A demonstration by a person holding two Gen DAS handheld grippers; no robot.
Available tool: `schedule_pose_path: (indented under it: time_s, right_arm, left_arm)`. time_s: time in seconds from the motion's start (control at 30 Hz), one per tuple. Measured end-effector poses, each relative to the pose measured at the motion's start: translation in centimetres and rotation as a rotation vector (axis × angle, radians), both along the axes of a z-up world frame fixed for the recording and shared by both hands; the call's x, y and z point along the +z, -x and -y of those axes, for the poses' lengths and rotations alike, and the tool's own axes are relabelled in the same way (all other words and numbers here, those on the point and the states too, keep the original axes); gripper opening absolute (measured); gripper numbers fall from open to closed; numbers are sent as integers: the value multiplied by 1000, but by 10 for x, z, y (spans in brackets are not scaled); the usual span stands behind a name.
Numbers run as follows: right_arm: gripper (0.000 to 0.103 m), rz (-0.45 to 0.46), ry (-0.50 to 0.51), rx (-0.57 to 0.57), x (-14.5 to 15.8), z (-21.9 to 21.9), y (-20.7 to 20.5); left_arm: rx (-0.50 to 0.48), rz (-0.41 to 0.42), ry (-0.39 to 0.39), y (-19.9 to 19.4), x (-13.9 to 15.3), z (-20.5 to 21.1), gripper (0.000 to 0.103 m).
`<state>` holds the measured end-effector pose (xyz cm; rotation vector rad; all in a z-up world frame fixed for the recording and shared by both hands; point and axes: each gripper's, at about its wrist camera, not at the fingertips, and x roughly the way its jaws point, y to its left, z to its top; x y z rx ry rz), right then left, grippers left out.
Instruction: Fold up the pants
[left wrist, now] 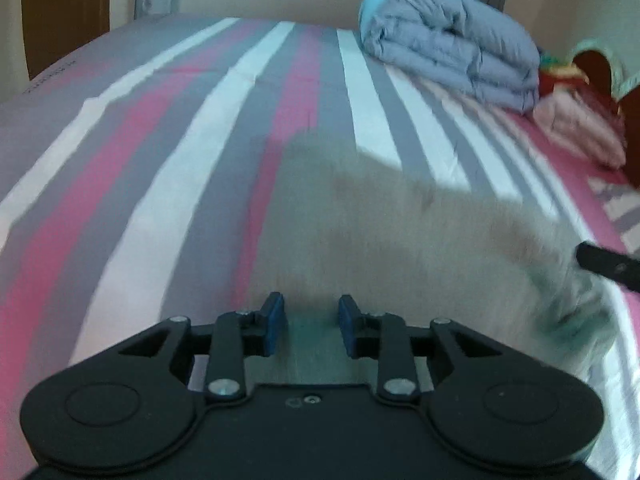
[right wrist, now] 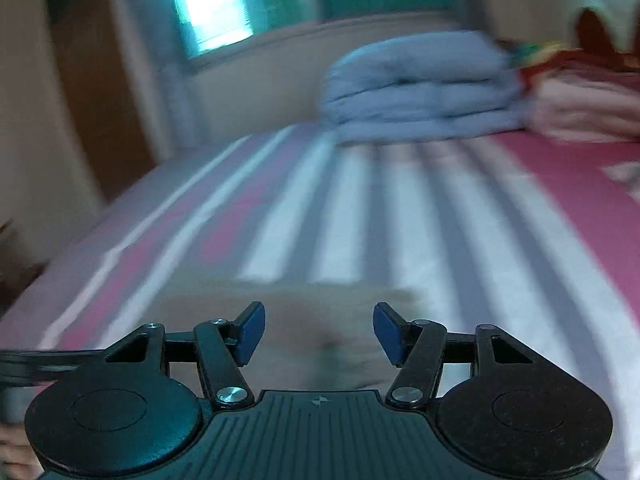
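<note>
The pants (left wrist: 380, 232) are pale beige and lie flat on the striped bed sheet (left wrist: 160, 160), blurred in both views. My left gripper (left wrist: 312, 320) hovers at their near edge with a clear gap between its blue pads; the cloth shows through the gap and neither pad presses on it. A black finger of the right gripper (left wrist: 608, 266) pokes in at the right edge, over the pants' bunched end. In the right wrist view, my right gripper (right wrist: 319, 332) stands wide open above the pants (right wrist: 320, 320), with nothing between its fingers.
A folded blue-grey quilt (left wrist: 452, 52) sits at the far side of the bed, with folded pink and red cloth (left wrist: 580, 132) to its right. A brown door (right wrist: 92, 92) and a window (right wrist: 208, 4) stand beyond the bed's left side.
</note>
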<state>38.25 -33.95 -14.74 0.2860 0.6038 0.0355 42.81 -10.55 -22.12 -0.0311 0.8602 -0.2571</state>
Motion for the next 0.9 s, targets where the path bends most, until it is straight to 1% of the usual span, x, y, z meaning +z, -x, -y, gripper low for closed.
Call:
schedule_pose_path:
  time_s: [0.07, 0.1, 0.13, 0.2, 0.23, 0.27, 0.3, 0.33, 0.37, 0.4, 0.43, 0.47, 0.5, 0.53, 0.57, 0.63, 0.67, 0.7, 0.73, 0.8, 0.87, 0.9]
  right_arm:
    - [60, -63, 61, 0, -21, -14, -2]
    - [60, -119, 89, -10, -37, -19, -1]
    - [60, -150, 137, -15, -52, -22, 0]
    - [60, -155, 278, -1, -72, -31, 7]
    - [60, -154, 305, 0, -72, -32, 10]
    - [60, -154, 291, -11, -68, -31, 12]
    - [60, -119, 249, -34, -58, -30, 20]
    - [60, -69, 223, -35, -51, -26, 26]
    - [60, -50, 233, -37, -49, -23, 31]
    - [60, -92, 256, -38, -57, -25, 28]
    - [60, -168, 281, -15, -72, -28, 25]
    - [60, -197, 334, 16, -86, -33, 30]
    - [63, -167, 376, 29, -95, -34, 37]
    - [65, -162, 358, 16, -95, -31, 39]
    - [67, -184, 310, -13, -93, -24, 40]
    - [73, -255, 182, -61, -94, -9, 41]
    - [74, -283, 144, -64, -95, -5, 43]
    - [74, -289, 135, -67, -92, -3, 48]
    - [74, -257, 143, -87, -82, -3, 56]
    - [74, -153, 144, -117, -57, -1, 76]
    - [74, -84, 144, -95, -34, -7, 102]
    - [74, -60, 150, -91, -25, -11, 112]
  left_arm:
    - [-25, 41, -70, 13, -6, 5, 25]
    - [-38, 47, -81, 18, -6, 6, 25]
    - [-51, 50, -88, 21, -6, 7, 25]
    - [-60, 52, -118, 27, 0, 11, 24]
    - [-62, 51, -112, 32, 5, 10, 23]
    - [-68, 53, -96, 37, 9, 8, 23]
    - [-67, 53, -90, 40, 10, 8, 28]
    - [-62, 38, -107, 40, 6, 10, 28]
    - [-63, 20, -129, 41, -2, 11, 28]
    - [-67, 27, -132, 43, -4, 12, 28]
    - [-72, 30, -133, 46, -3, 13, 28]
    - [-68, 30, -138, 49, 0, 13, 28]
    - [-60, 28, -130, 52, 5, 12, 28]
    - [-49, 24, -118, 56, 10, 9, 27]
    - [-37, 14, -97, 61, 17, 5, 27]
    - [-32, 7, -57, 71, 33, -1, 28]
    - [-27, 15, -54, 79, 41, -2, 28]
    - [-22, 29, -47, 85, 49, -3, 37]
    - [-11, 39, -37, 91, 56, -5, 55]
    - [25, 62, -24, 106, 69, -7, 76]
    - [20, 89, -24, 124, 83, -4, 75]
    - [18, 88, -33, 130, 87, -2, 76]
